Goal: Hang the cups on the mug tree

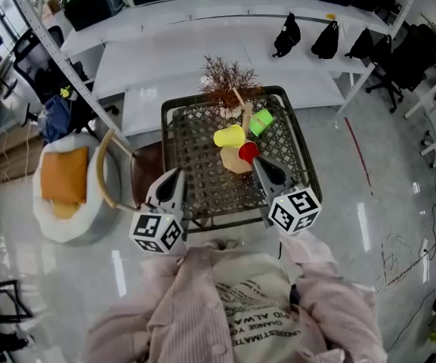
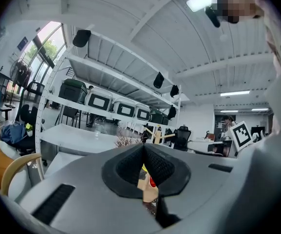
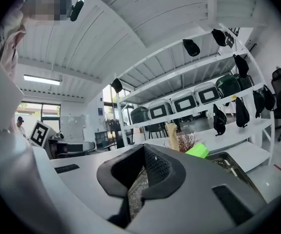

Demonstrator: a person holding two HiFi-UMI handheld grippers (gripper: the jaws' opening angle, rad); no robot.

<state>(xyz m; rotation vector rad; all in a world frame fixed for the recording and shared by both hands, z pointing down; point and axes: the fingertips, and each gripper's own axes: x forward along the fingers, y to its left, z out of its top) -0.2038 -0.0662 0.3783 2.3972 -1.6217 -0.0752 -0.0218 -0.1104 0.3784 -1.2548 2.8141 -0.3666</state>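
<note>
A wooden mug tree (image 1: 242, 116) stands on a dark wire-mesh table (image 1: 195, 157). Around its post I see a yellow cup (image 1: 230, 136), a green cup (image 1: 261, 122) and a red cup (image 1: 248, 151), which seem to hang on its pegs. My left gripper (image 1: 174, 177) hovers over the table's near left part, shut and empty. My right gripper (image 1: 256, 162) is shut and empty too, its tip just beside the red cup. In the left gripper view the red cup (image 2: 152, 181) peeks out below the closed pads. The right gripper view shows the green cup (image 3: 197, 150) above the jaws.
A dried twig bunch (image 1: 229, 78) stands at the table's far edge. A white seat with an orange cushion (image 1: 65, 180) and a curved wooden chair back (image 1: 104, 169) are to the left. White shelving (image 1: 202, 10) with bins and hanging bags runs behind.
</note>
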